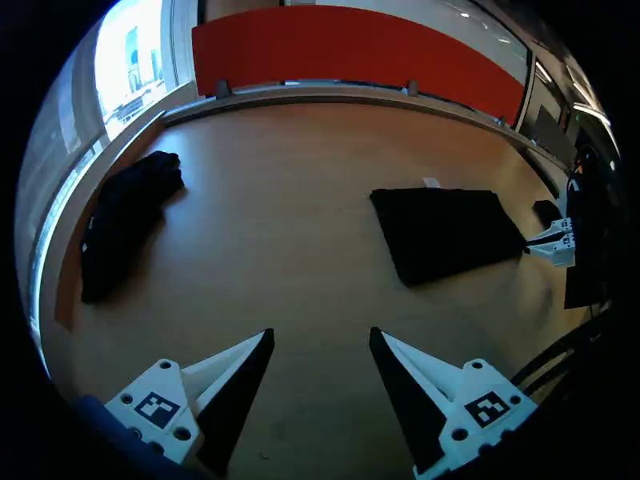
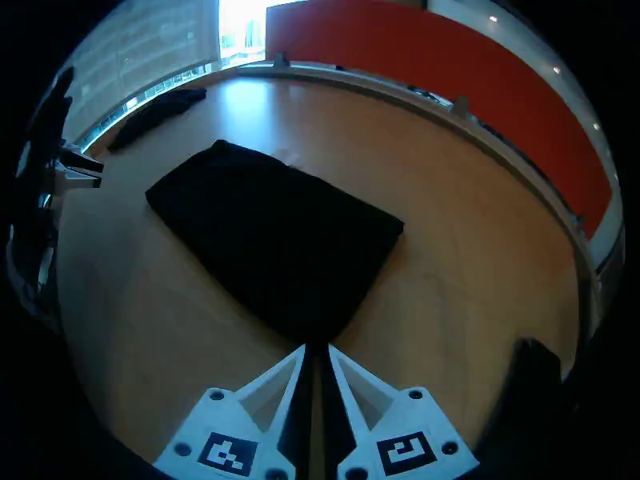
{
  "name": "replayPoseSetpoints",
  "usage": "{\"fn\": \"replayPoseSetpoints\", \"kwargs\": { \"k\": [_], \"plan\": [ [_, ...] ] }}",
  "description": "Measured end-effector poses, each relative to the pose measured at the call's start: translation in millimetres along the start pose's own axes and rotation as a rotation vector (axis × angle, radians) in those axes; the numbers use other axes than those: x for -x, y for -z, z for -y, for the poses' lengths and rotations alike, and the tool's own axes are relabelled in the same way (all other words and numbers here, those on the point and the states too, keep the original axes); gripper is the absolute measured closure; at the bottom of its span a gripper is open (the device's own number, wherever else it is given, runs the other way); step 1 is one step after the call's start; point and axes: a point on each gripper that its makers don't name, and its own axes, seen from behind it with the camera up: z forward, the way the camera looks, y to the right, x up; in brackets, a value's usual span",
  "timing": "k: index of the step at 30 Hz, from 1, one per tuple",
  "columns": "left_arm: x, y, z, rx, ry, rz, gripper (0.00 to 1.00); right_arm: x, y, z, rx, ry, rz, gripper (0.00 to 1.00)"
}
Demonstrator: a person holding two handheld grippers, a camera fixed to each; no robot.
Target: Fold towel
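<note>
Our left hand-held gripper (image 1: 320, 334) hovers over the table (image 1: 304, 200), fingers spread wide and empty. Our right hand-held gripper (image 2: 317, 350) pinches the near corner of the black towel (image 2: 272, 232), which lies flat mid-table. The left gripper view shows that pinch from the side, plus a crumpled dark cloth (image 1: 120, 220) near the table's edge.
</note>
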Motion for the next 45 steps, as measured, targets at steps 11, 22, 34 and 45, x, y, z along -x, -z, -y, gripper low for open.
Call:
{"fn": "replayPoseSetpoints", "kwargs": {
  "k": [11, 22, 34, 45],
  "plan": [
    [0, 3.8, 3.5, 0.001, 0.01, -0.008, 0.12, -33, 15.8, 5, 0.004, 0.022, -0.07, 0.96],
    [-5, 12.1, 7.6, 0.001, 0.017, -0.026, 0.12, -103, 32.7, 14, -0.003, 0.095, -0.168, 0.96],
    [-8, 20.7, 11.6, -0.002, 0.028, -0.044, 0.12, -154, 32.6, 33, -0.023, 0.173, -0.218, 0.96],
    [-10, 32.2, 16.1, -0.006, 0.035, -0.055, 0.12, -168, 21.4, 48, -0.055, 0.214, -0.21, 0.96]
  ]
}}
